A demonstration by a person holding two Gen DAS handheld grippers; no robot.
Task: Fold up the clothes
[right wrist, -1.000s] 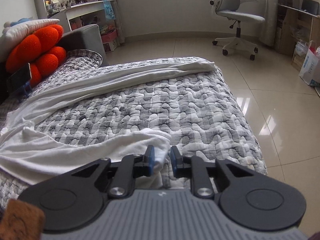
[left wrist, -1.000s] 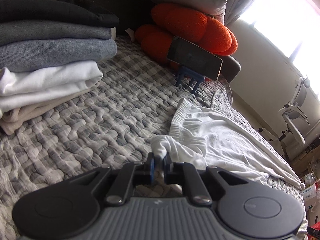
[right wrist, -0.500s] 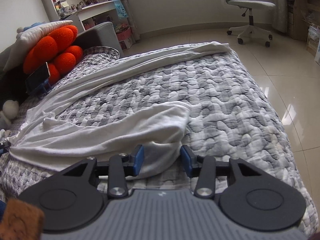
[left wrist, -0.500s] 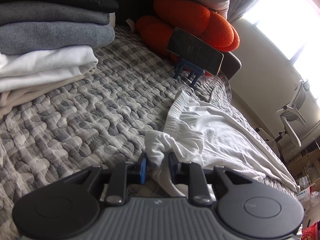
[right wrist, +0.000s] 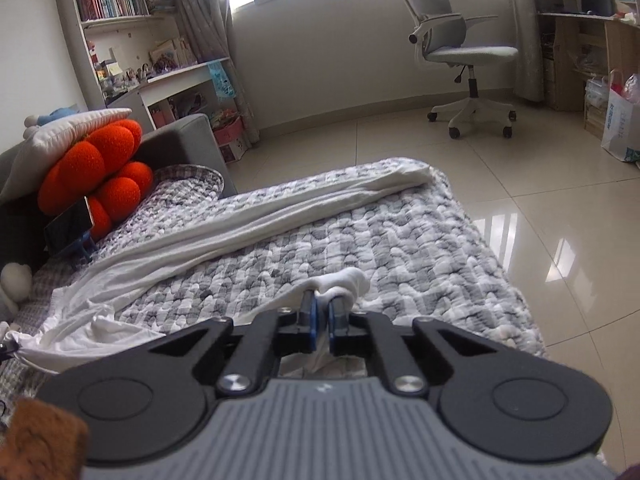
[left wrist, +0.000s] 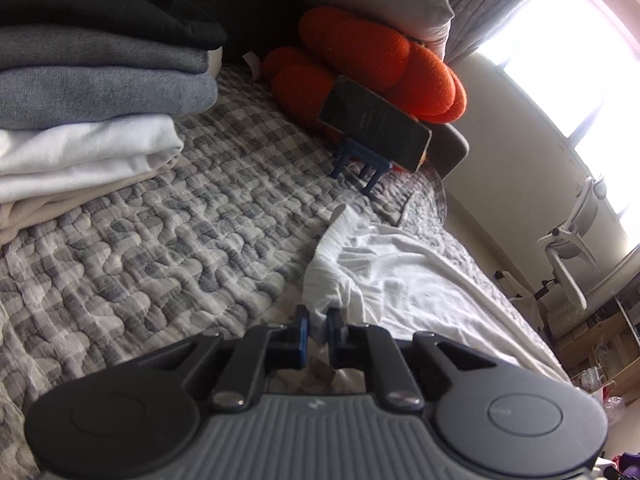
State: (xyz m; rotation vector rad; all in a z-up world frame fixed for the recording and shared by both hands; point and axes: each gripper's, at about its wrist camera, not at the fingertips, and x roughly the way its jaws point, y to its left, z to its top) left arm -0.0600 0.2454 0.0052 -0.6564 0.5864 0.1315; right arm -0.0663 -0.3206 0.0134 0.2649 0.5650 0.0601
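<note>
- Your left gripper is pinched narrow on the ribbed waistband end of the white trousers; a bunch of white fabric sits between the blue pads
- Your right gripper is likewise closed tight on a cuff of the same white trousers; the cloth bulges out just past the fingertips
- The trousers lie on the grey checked quilt covering the bed; in the right wrist view one leg runs long and flat from the near left toward the far right edge of the quilt, its cuff at the far corner
- The other leg is drawn up toward your right gripper, leaving bare quilt between the two legs
- The waist area is rumpled at the near left in the right wrist view, and right of centre in the left wrist view
- Stack of folded clothes at the far left in the left wrist view: dark on top, grey layers, white, then beige at the bottom; well apart from the trousers
- Phone on a small blue stand, propped against the orange cushion, beyond the waistband
- Office chair stands on the tiled floor past the bed
</note>
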